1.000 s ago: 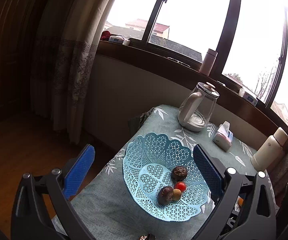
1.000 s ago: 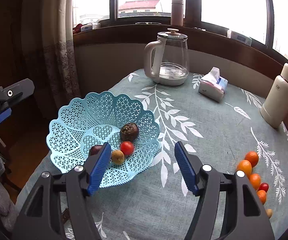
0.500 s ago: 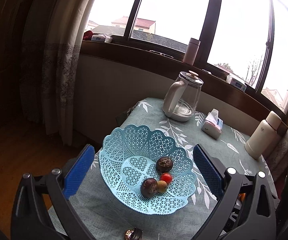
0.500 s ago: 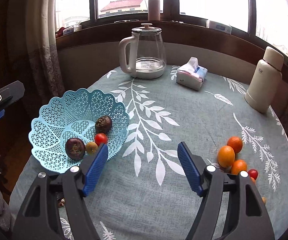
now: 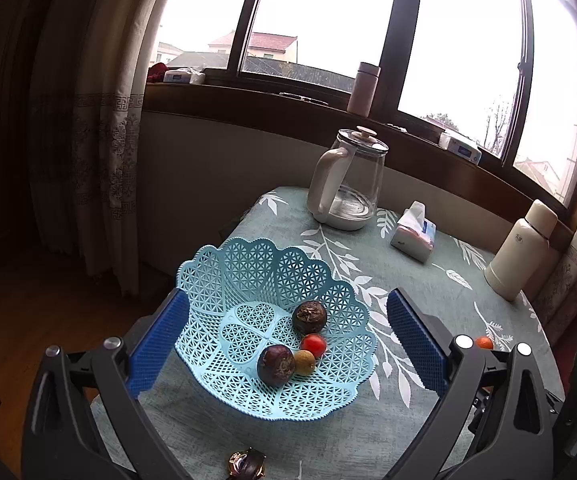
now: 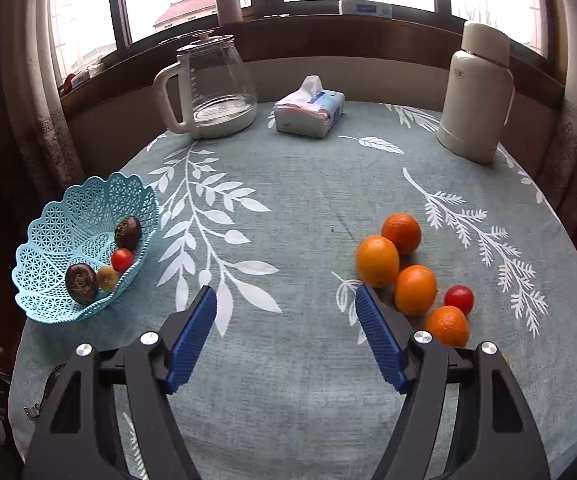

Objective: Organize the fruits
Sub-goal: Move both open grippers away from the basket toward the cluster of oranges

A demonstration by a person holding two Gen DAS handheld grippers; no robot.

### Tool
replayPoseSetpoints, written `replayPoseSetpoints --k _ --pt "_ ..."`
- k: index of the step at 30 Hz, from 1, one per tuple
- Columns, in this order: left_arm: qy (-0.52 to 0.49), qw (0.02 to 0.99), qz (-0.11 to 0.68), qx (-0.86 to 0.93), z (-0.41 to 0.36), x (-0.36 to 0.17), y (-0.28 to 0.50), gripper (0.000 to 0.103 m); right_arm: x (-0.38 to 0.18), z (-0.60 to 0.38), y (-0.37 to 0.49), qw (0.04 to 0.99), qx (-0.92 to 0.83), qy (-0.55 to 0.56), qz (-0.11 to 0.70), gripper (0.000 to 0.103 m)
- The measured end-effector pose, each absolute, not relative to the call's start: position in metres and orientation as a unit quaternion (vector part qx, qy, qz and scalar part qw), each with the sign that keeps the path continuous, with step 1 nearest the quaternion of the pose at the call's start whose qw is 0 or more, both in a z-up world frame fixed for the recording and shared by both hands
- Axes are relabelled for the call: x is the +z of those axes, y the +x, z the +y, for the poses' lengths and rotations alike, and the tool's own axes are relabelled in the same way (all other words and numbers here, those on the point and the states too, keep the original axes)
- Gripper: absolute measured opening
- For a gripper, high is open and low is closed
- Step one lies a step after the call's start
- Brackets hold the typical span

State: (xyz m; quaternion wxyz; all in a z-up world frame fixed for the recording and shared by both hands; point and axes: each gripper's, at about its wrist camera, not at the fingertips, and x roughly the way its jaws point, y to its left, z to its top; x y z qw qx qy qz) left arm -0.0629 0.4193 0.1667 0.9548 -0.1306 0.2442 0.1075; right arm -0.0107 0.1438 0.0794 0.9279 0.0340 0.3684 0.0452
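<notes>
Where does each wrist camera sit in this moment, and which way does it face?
Left wrist: behind the open left gripper, above the table's left end, looking down at the blue basket; only its fingers show.
Right wrist: behind the open right gripper, facing the window across the tablecloth, oranges to its right.
Shared: basket, glass kettle, tissue pack, white flask.

Basket (image 6: pixel 48 240): we find it far left of the right jaws, four fruits inside.
Oranges (image 6: pixel 376 260): we place them just right of the right jaws, clustered, on the table (image 6: pixel 288 208).
Kettle (image 6: pixel 212 88), tissue pack (image 6: pixel 308 112), flask (image 6: pixel 476 92): we note them well beyond the jaws.
</notes>
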Motion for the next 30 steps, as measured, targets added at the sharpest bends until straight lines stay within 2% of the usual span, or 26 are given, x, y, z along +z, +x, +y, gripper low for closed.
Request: replayPoseSetpoints --k 12,20,26,30 --pt "-0.105 0.957 0.254 0.092 0.4 0.164 -0.06 0.1 0.061 0.045 -0.012 0.92 -0.051 0.079 0.38 0.072" --pt "-0.085 0.958 0.262 0.077 0.382 0.162 -0.057 0.1 0.044 0.025 -0.007 0.913 -0.057 0.08 0.397 0.07" --pt "-0.069 0.959 0.267 0.062 0.368 0.159 -0.056 0.1 0.031 0.036 0.0 0.908 -0.038 0.06 0.414 0.062" --pt "-0.059 0.96 0.27 0.053 0.36 0.157 -0.054 0.1 0.02 0.038 0.005 0.901 -0.035 0.057 0.429 0.051"
